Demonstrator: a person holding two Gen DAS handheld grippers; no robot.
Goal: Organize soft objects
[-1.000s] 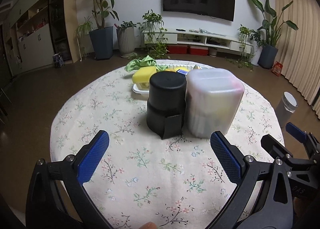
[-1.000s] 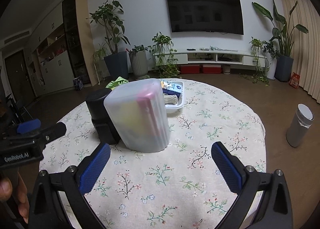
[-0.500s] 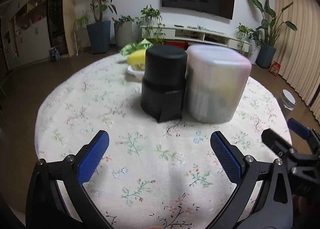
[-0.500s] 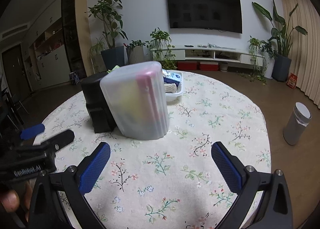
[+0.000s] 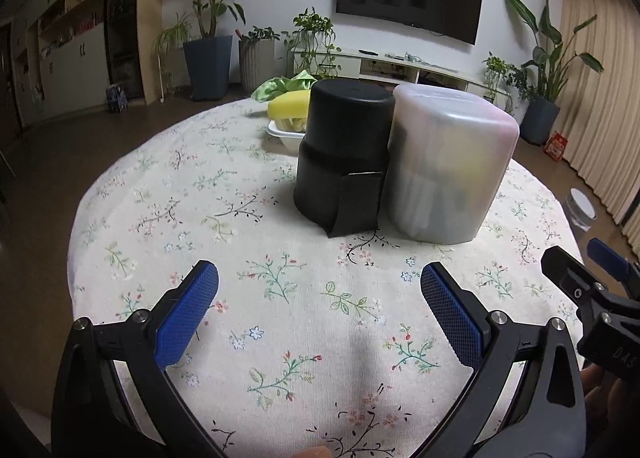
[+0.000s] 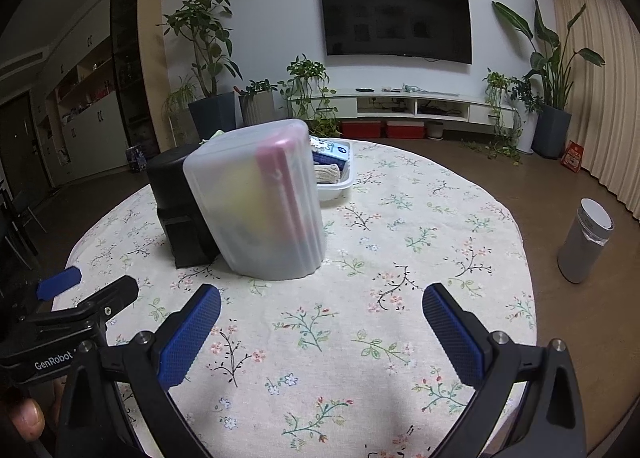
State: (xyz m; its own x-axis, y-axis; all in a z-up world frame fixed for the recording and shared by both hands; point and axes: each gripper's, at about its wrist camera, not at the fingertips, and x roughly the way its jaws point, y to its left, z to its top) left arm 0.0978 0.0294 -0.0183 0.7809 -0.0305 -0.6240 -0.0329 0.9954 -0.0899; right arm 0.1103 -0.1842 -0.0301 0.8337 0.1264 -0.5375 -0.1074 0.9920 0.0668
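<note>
Reading "GenRobot": left claw (white lettering)

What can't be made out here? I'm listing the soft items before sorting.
- Contents of the frosted container: right wrist view shows only pink and yellow blurs through its cloudy wall.
- Contents of the black container: opaque in both views.
- White tray: largely hidden behind the frosted container; left wrist view shows only a yellow item.
- Green cloth: mostly behind the yellow item.
</note>
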